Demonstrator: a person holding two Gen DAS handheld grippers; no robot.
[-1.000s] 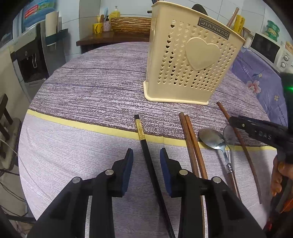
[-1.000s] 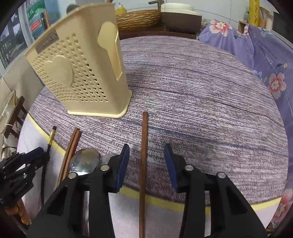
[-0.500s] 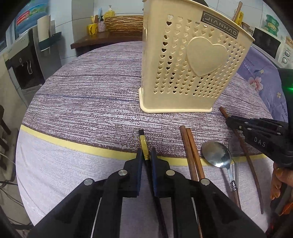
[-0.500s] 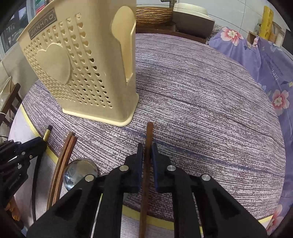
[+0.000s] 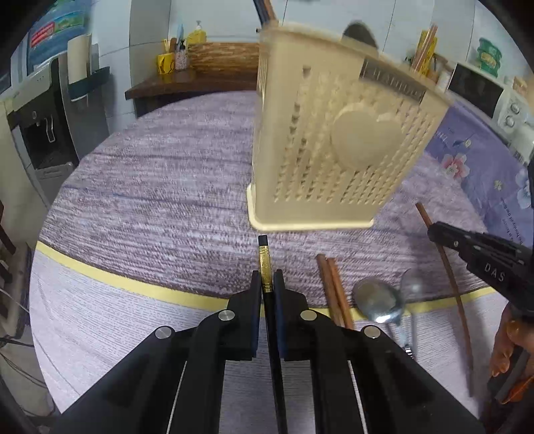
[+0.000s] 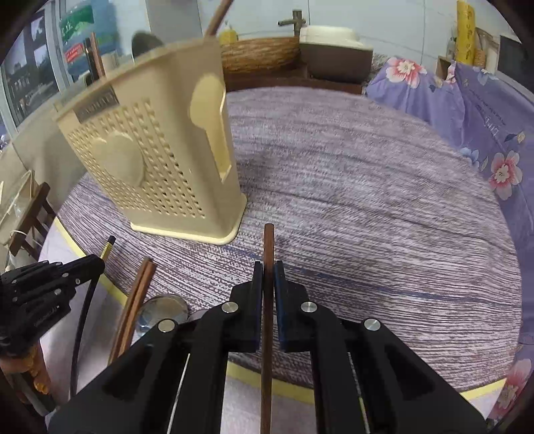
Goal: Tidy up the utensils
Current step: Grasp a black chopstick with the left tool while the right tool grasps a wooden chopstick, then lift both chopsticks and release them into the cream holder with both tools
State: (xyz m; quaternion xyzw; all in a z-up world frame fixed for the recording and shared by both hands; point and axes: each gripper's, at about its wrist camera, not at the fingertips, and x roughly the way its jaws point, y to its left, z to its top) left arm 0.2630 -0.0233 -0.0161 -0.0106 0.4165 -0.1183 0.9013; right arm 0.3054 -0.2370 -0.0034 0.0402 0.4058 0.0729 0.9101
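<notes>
Chopsticks: 2 loose; spoons: 2.

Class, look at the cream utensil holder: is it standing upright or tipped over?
Upright: the cream utensil holder stands on its base on the table, open top upward.

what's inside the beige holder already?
Chopstick ends poke above the beige holder rim: one brown stick and a dark pair. Lower interior is hidden by the perforated walls.
</notes>
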